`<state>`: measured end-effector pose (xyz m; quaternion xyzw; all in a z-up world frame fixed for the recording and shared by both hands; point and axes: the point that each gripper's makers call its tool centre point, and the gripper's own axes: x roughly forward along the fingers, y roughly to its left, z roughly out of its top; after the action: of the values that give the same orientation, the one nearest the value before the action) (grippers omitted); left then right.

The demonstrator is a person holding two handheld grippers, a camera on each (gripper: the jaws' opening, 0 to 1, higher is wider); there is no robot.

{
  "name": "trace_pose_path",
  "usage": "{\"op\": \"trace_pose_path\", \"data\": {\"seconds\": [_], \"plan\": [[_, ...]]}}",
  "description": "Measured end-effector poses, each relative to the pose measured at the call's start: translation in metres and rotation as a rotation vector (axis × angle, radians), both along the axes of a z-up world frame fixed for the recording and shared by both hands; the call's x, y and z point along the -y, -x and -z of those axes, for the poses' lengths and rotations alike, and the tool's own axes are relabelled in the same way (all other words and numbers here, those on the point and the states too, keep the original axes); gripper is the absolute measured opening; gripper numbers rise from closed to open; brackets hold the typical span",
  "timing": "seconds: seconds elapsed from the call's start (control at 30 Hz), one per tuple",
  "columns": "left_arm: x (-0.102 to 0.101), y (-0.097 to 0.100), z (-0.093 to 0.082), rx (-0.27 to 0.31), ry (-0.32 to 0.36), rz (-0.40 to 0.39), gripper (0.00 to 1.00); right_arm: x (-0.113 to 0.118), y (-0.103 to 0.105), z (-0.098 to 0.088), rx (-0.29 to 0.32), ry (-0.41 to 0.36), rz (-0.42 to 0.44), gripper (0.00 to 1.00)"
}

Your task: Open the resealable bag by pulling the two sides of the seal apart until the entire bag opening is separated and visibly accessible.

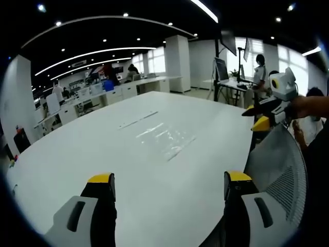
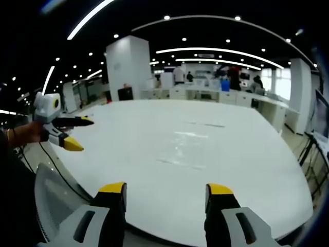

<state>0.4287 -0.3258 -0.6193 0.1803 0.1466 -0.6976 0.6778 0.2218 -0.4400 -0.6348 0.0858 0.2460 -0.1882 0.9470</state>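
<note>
The bag [image 1: 165,139] lay flat on the table [image 1: 92,154], near its middle, nothing touching it. Both grippers hung apart at the near edge, left gripper [image 2: 75,133] and right gripper [image 1: 255,117]. A mesh chair back [image 1: 280,170] stood between them. Desks [image 1: 123,90] stood beyond the table.

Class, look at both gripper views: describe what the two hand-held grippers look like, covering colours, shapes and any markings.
The left gripper and the right gripper look alike: two black jaws with yellow tips, set on pale grey housings that each carry a dark oval slot. Seen from the side in the other view, each gripper has slim, pointed black-and-yellow jaws under a white body.
</note>
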Motion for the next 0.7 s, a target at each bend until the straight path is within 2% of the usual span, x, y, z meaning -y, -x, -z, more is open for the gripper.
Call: {"op": "trace_pose_path", "data": {"seconds": [0.7], "plan": [[0.001,-0.004,0.012,0.024,-0.054,-0.003,0.81,0.000,-0.005,0.006,-0.017,-0.004,-0.026,0.59]]}}
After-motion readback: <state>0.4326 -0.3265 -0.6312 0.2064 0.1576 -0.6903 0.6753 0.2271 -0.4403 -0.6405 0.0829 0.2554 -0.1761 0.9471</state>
